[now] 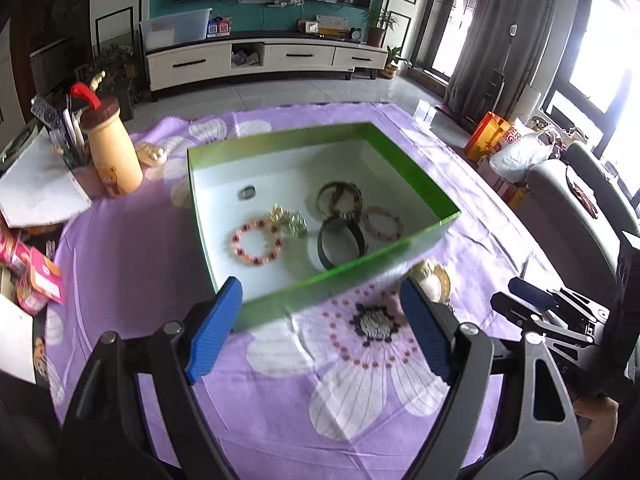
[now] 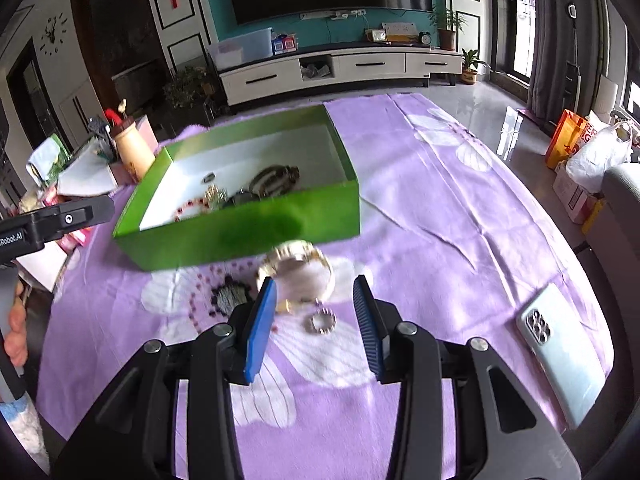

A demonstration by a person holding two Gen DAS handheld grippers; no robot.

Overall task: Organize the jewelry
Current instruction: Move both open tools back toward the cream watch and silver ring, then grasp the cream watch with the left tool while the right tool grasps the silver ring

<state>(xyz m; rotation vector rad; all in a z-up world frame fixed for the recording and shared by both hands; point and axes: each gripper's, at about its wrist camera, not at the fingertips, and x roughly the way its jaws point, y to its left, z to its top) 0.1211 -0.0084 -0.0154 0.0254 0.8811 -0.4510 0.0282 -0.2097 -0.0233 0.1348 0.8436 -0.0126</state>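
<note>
An open green box stands on the purple flowered cloth. Inside lie a red bead bracelet, a gold brooch, a dark bangle, a pink bead bracelet, a gold bangle and a small ring. My left gripper hangs open and empty before the box's near wall. A gold watch lies on the cloth just past the tips of my right gripper, which is open. A small silver ring rests on the cloth between its fingers.
A yellow bottle, a pen holder, papers and pink packets crowd the table's left side. A pale phone lies face down at the right. The cloth beyond the box's right side is bare.
</note>
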